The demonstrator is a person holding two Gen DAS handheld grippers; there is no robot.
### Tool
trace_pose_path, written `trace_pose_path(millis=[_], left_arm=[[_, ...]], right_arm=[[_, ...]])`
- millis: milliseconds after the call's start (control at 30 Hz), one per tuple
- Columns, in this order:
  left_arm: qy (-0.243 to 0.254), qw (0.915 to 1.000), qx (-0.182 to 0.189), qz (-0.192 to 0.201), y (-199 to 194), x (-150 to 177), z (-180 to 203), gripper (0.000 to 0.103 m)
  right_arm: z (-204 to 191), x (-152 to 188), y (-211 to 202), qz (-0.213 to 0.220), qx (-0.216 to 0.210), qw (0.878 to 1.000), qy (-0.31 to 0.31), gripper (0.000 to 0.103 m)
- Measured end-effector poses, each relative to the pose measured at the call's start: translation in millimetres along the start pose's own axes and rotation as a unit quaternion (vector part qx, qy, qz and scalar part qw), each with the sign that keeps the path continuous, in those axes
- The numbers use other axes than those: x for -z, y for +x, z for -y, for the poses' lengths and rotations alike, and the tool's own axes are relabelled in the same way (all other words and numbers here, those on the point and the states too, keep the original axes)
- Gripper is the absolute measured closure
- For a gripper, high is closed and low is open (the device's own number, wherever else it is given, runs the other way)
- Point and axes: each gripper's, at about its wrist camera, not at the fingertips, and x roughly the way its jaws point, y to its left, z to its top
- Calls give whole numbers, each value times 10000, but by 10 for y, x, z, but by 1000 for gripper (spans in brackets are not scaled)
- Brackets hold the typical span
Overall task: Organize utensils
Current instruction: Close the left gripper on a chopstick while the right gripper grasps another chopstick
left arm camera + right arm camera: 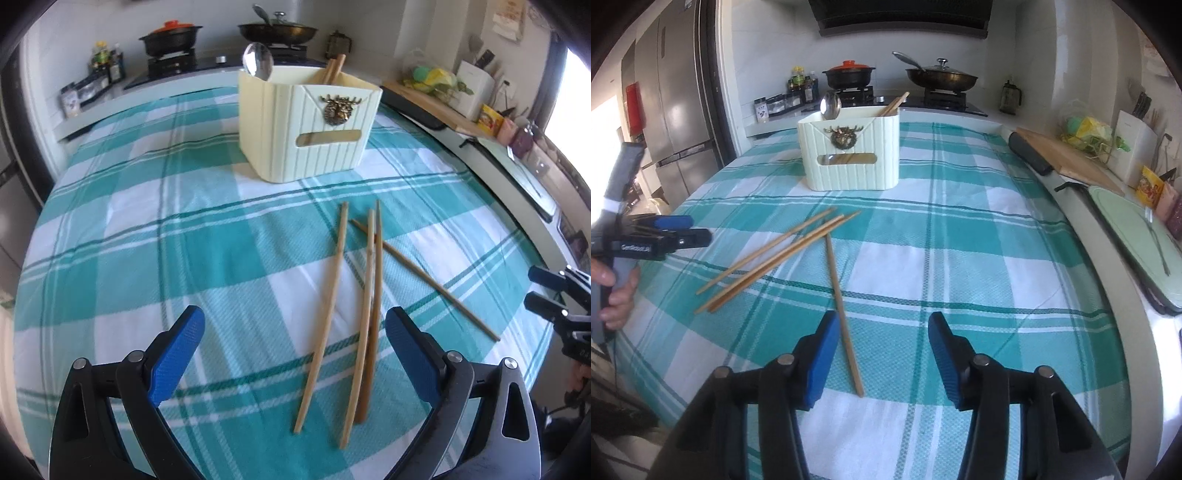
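Observation:
Several bamboo chopsticks point(373, 295) lie loose on the teal checked cloth point(147, 258). One of them crosses under the others. My left gripper point(295, 350) is open above their near ends, and its blue pads touch none of them. The cream utensil holder point(306, 122) stands farther back, holding a steel spoon point(257, 61) and two chopsticks point(334, 70). In the right wrist view my right gripper point(882, 350) is open. A single chopstick point(842, 314) lies on the cloth just inside its left finger point(823, 354). The other loose chopsticks point(775, 258) lie to its left.
A hand point(617, 295) holds the left gripper point(698, 229) at the left edge. The right gripper point(532, 288) shows at the right edge of the left wrist view. Behind are a stove with a clay pot point(849, 74) and a wok point(942, 79). A cutting board point(1067, 155) lies on the right.

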Motion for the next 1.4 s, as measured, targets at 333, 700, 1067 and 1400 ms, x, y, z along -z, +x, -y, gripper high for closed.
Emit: trace_pose_path(millis=[333,700,1067,1400], left_arm=[[703,9969,-46,-344,646,-351,238,19],[135,9982,-400,-428,705,-184,57,97],[-635,9970,-127,-415,421,-11,-317,52],[14,9963,-107,-847,715,-244,-259,50]], right_arm=[[-385,-375,916,-813,-600,9902,-967,64],[-206,-316,1074,-1192,44,9905,-683,96],[143,-258,980,-1476,-127,9884,-332,84],[75,-575,1315,-1753,-494,9815,-583,81]])
